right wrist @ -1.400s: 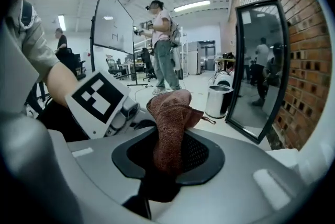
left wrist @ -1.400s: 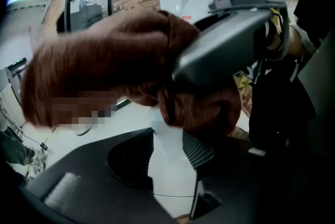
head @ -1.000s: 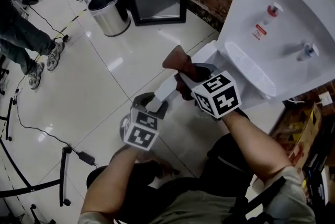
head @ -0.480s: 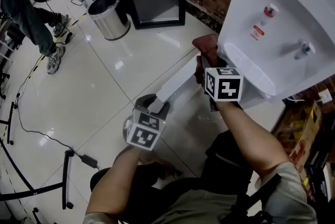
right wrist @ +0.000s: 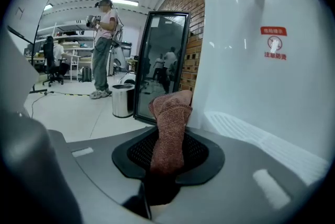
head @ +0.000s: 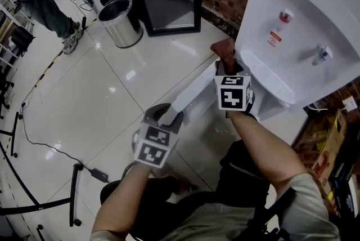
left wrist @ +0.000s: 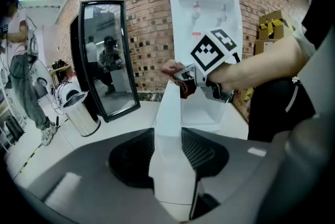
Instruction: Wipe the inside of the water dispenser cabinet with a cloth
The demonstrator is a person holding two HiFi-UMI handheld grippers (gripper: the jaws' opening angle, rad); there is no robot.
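Cloth (head: pixel 225 49) was pinched in the right hand-held gripper (head: pixel 229 67) at centre frame, beside the water dispenser (head: pixel 304 14). The left hand-held gripper (head: pixel 164 116) gripped the open cabinet door (head: pixel 194 90). Wiping seemingly awaited pushing it inside.

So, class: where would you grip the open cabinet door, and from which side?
Its free outer edge, end-on from the room side, one jaw on each flat face. The door is a thin flat panel swung out from the dispenser, so only the edge fits between jaws; the left gripper is clamped there.
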